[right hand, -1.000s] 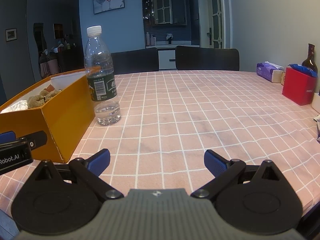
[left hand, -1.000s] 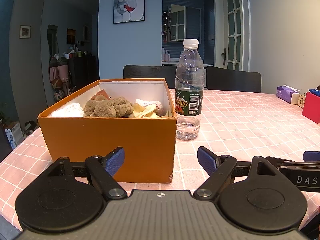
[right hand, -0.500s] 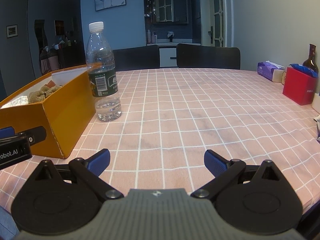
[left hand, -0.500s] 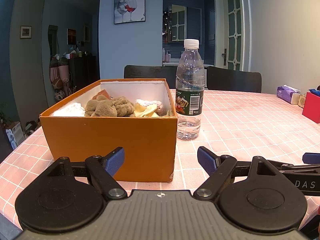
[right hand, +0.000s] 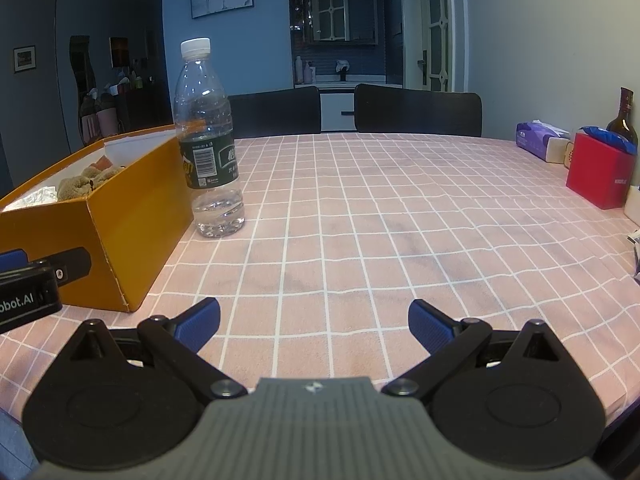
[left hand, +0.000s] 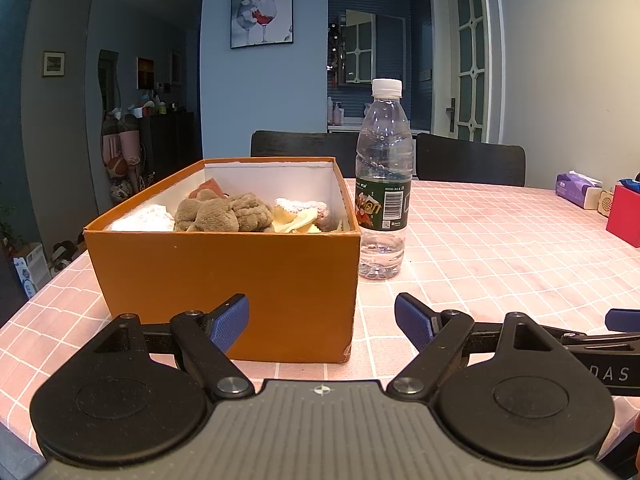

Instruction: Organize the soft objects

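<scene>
Soft toys lie heaped inside an orange box (left hand: 224, 284) that stands near the left edge of the table (left hand: 500, 248), its open top showing a white inner wall. In the middle of the heap sits a brown plush toy (left hand: 224, 214); to its left lies something white and crumpled (left hand: 146, 216), to its right a pale yellow piece (left hand: 294, 220) with a white and pink item (left hand: 308, 206) behind it, and a reddish-brown scrap (left hand: 210, 188) shows toward the back wall. All of them rest within the box, none hanging over its rim.

Just beside the box's right side stands a clear water bottle (left hand: 384, 184), upright, capped in white, with a dark green label and only a little water at its bottom. Whether it touches the box cannot be told.

At the right edge of the table are a red box (right hand: 598, 170), a purple tissue pack (right hand: 540, 140) and a dark glass bottle (right hand: 622, 120). Two black chairs (right hand: 416, 114) stand at the far edge.

The left gripper (left hand: 322, 320) hovers low at the near edge, right before the orange box's front wall, its blue-padded fingers (left hand: 230, 320) spread wide with nothing between them. The right gripper (right hand: 314, 326) hangs over bare checked cloth to the right of the box, its jaws likewise wide apart and empty. The two tools sit close side by side, each showing at the edge of the other's view.
</scene>
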Demonstrator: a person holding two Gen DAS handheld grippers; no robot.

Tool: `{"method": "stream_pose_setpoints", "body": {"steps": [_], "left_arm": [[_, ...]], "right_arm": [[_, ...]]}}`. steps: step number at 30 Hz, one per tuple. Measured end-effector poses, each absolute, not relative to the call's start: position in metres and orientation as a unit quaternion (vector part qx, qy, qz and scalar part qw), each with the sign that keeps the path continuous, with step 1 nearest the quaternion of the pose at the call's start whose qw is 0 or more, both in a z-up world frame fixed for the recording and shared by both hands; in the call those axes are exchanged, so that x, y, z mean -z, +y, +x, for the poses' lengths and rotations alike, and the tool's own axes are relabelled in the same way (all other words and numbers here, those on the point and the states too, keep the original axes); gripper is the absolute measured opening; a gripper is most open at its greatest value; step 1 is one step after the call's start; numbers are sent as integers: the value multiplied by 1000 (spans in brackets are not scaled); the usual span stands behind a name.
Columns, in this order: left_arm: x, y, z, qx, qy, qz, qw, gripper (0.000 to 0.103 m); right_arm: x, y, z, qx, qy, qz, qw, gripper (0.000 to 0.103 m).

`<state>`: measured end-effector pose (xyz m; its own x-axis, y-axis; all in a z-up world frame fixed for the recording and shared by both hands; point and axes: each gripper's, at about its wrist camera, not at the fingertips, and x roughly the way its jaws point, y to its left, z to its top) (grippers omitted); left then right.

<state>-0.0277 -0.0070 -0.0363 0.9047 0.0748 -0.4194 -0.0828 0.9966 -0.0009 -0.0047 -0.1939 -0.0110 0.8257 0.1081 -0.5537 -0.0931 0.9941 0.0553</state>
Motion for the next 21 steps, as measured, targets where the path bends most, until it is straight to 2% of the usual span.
{"method": "stream_pose_setpoints", "body": {"steps": [21], "left_arm": [[37,-8,-28,-39,219,-13,975,97]], "right_arm": [[12,-193,-6,-51,294,10,954,98]]}}
